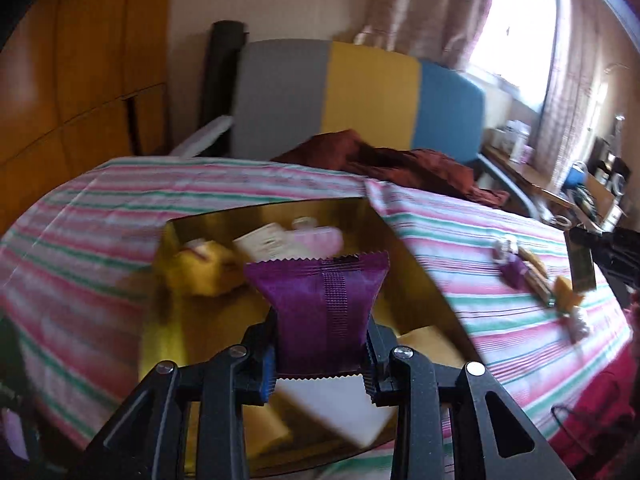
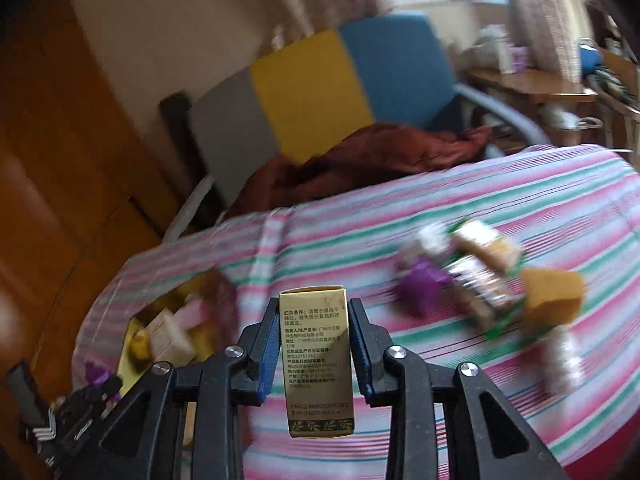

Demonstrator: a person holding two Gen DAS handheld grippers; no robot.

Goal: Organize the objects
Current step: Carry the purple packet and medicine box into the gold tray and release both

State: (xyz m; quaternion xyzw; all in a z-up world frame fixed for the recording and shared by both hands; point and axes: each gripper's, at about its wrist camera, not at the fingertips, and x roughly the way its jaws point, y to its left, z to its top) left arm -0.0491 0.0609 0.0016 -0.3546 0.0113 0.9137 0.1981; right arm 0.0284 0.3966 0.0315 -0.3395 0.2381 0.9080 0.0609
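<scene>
- Striped bedsheet (image 1: 100, 208) across the bed, near a grey, yellow and blue headboard (image 1: 360, 92) at the far side.
- Gold open box (image 1: 416, 268) on the sheet, left of loose packets (image 2: 472, 284), already with several items inside.
- Left hand-held gripper (image 1: 322, 354) clenched on a purple sachet (image 1: 320, 312), over the box.
- Right hand-held gripper (image 2: 316, 354) clenched on a small gold carton (image 2: 318, 364), above the sheet.

Daylight from window (image 1: 516, 20) behind curtains, blown out to white in both views; room interior warm, moderately bright; strong fisheye bending with dark vignette at corners; motion blur smears striped bedsheet (image 2: 480, 208) and loose packets (image 2: 480, 280); near claw parts and held box print stay sharp.
</scene>
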